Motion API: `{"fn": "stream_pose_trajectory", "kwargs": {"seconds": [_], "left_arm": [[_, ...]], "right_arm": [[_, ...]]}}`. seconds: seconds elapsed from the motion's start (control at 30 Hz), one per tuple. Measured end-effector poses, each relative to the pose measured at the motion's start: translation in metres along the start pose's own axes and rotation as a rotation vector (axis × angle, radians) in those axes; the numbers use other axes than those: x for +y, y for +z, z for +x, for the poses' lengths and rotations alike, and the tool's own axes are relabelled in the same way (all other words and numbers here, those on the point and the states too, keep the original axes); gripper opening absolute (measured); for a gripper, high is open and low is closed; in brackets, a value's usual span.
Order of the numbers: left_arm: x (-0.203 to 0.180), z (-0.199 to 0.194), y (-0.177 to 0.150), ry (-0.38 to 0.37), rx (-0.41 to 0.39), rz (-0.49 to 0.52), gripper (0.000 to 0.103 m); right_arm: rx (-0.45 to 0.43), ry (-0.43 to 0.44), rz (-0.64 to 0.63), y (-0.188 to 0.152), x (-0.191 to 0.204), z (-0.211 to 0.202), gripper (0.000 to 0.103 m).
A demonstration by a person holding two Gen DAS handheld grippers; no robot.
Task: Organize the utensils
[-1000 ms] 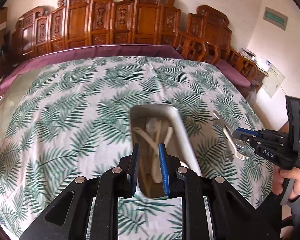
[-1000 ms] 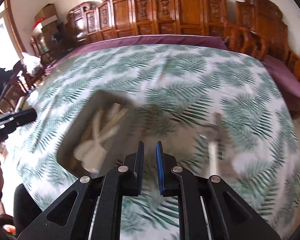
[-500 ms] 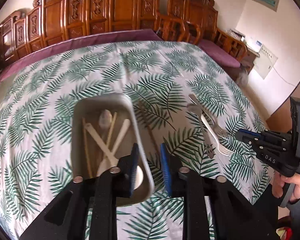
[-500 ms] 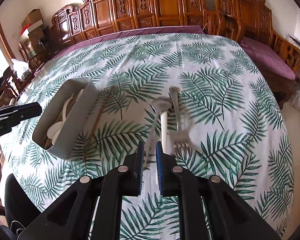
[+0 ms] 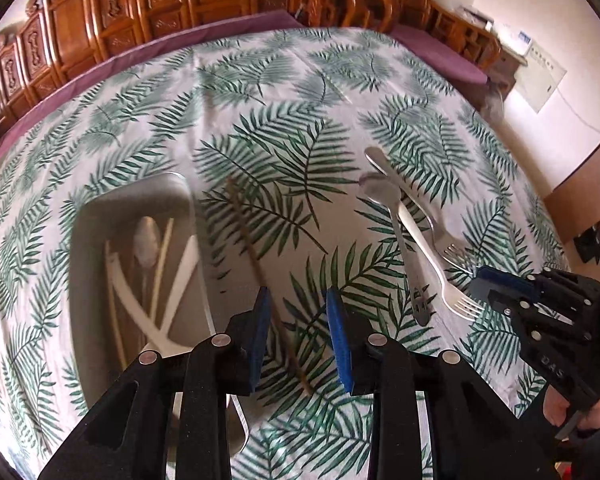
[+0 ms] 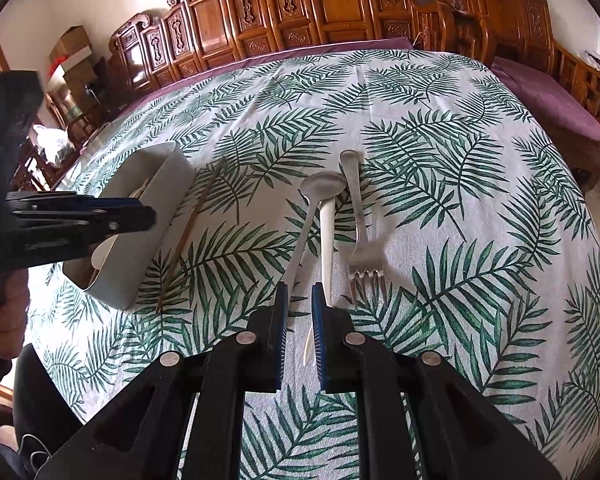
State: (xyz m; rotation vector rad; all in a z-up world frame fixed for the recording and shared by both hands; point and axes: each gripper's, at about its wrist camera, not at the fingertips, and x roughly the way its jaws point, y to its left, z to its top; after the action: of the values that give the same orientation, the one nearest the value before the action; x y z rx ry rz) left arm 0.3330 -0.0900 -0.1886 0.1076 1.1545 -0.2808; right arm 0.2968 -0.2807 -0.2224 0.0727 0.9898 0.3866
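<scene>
chopstick [image 5: 260, 276] lying bare on the leaf-print tabletop [image 5: 284, 92], and the left gripper [image 5: 296, 340] hangs right over its near half, blue pads spread apart with the brown stick running up between them, nothing clamped. just left of that gripper sits the grey tray [image 5: 100, 216], long side running away from it, holding a spoon, pale chopsticks and white plastic pieces crossed over each other. off to the right of the left gripper, the loose cutlery: a metal spoon [image 5: 384, 200], a white plastic fork [image 5: 432, 264] and a metal fork [image 5: 420, 208], bunched and overlapping.

over on the other side, the right gripper [image 6: 299, 336] is low above that bunch, its pads only a narrow gap apart, gripping nothing. the white plastic fork [image 6: 326, 240] runs straight ahead of it, tines end down by the right pad, far end resting on the bowl of the metal spoon [image 6: 320, 192], whose handle slants back under the left pad. the metal fork [image 6: 360, 232] lies just right of the pads, tines toward the gripper. further left of this gripper, the chopstick [image 6: 192, 228] lies alongside the tray [image 6: 152, 240], close by its wall, and the left gripper [image 6: 84, 220] reaches in over the tray from the left edge.
</scene>
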Motion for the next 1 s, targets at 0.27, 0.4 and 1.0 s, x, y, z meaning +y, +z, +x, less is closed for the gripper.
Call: {"fn": "stream_pose_trajectory", "kwargs": {"seconds": [0.27, 0.4, 1.0], "left_arm": [[-0.002, 0.033, 0.02, 0.053, 0.118, 0.009, 0.026], [0.005, 0.048, 0.027, 0.071, 0.176, -0.007, 0.019], [0.015, 0.071, 0.028, 0.118, 0.257, -0.011, 0.008]], "right_arm": [[-0.013, 0.012, 0.015, 0.001, -0.008, -0.003, 0.015], [-0.021, 0.018, 0.004, 0.004, -0.006, -0.006, 0.015], [-0.012, 0.026, -0.012, 0.001, 0.005, -0.004, 0.015]]}}
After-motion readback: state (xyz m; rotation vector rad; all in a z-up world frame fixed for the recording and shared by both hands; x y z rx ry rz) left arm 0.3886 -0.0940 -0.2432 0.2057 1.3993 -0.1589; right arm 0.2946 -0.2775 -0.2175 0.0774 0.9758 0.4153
